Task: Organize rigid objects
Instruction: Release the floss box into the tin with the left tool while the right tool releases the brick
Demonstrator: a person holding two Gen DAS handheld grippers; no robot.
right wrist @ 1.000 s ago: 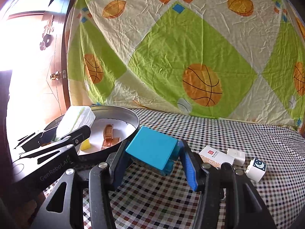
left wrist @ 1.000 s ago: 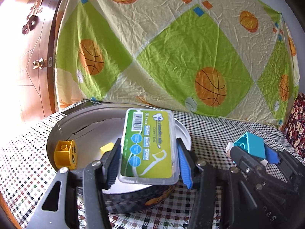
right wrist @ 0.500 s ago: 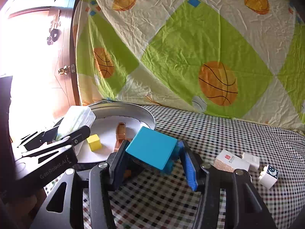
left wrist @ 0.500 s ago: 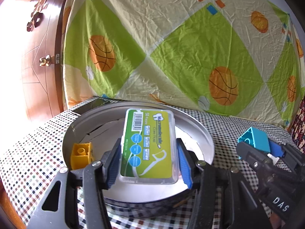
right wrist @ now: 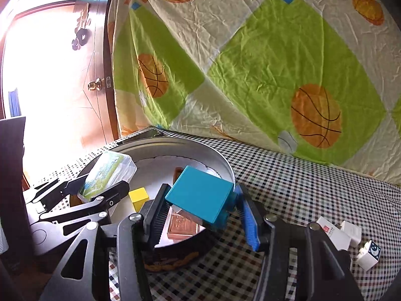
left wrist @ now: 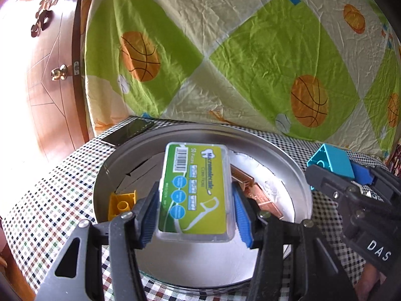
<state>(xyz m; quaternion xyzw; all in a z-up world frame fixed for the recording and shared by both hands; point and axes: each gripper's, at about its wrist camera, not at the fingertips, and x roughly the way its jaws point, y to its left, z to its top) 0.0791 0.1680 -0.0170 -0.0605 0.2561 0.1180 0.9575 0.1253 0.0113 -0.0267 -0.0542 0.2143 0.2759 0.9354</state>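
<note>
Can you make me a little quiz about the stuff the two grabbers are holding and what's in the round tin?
1. True or false: the left gripper is clamped on a green-labelled clear plastic floss-pick box.
2. What does the right gripper hold? A) a white cube B) a teal plastic building block C) a phone
3. Fill in: the yellow plastic building block lies inside the round metal ____.

Key
1. True: both pads press on its sides, above the tin.
2. B; it is tilted, at the tin's rim.
3. tin. Copper-coloured flat pieces lie in it too.
</note>
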